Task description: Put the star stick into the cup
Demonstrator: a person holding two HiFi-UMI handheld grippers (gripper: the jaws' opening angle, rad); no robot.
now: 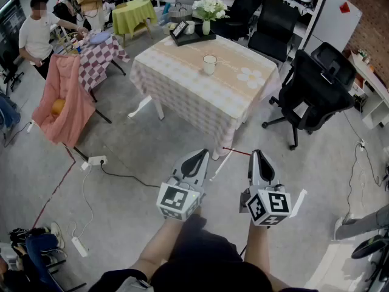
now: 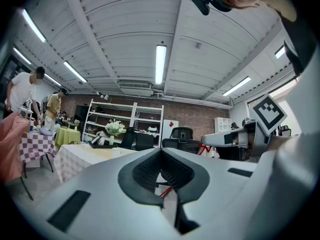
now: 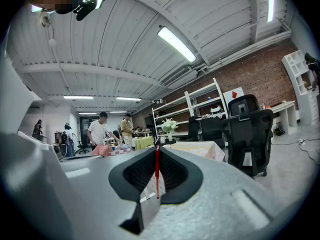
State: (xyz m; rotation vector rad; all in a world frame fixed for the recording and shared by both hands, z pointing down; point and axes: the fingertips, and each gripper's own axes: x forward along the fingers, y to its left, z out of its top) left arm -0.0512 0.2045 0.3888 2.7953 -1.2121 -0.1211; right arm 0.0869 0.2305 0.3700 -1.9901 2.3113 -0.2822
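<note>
Right grey gripper [image 1: 259,158] has its jaws pinching a thin red stick [image 3: 157,171]. Left grey gripper [image 1: 196,158]: jaws pressed together, nothing btw them. White cup [image 1: 209,64] stands on beige checked-cloth table [image 1: 182,81], well apart from both.

This is an open-plan office or lab workroom. A bare grey floor [image 1: 121,205] carries a power strip [image 1: 96,160] and trailing cables, and black office chairs [image 1: 316,90] stand around a cloth-covered bench [image 1: 182,84]. White shelves [image 2: 125,116] line a brick wall [image 3: 240,79] under strip lights [image 2: 160,64], and a person [image 1: 35,32] works at another bench.
</note>
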